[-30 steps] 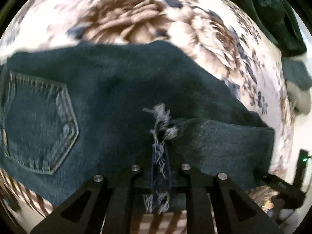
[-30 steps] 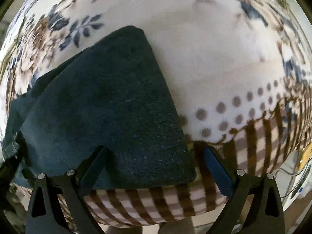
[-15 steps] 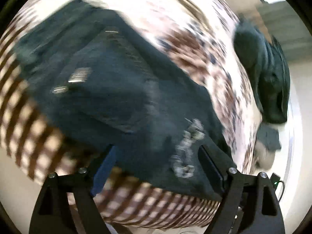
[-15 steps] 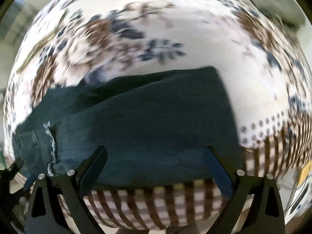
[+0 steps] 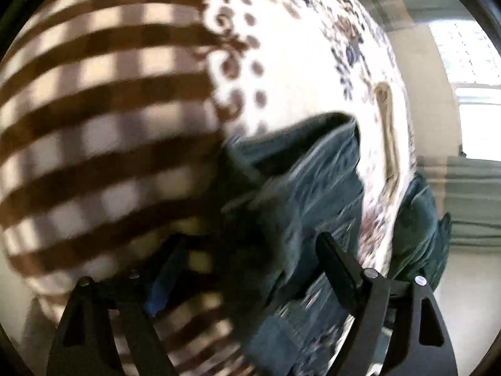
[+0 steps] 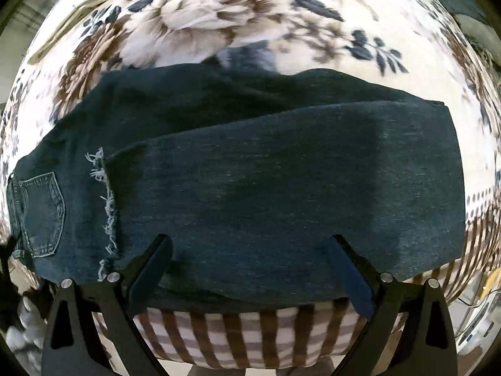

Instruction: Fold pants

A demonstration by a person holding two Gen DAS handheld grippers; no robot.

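Floral and checked bedding (image 6: 250, 344) carries the dark jeans (image 6: 266, 194), folded leg over seat, frayed hem (image 6: 108, 206) near the back pocket (image 6: 43, 216). A careless next grab could drag only the top layer and skew the fold. Right gripper (image 6: 250, 269) hangs spread wide above the denim's near edge, holding nothing; left gripper (image 5: 247, 269), blurred, also stands spread, apparently empty.
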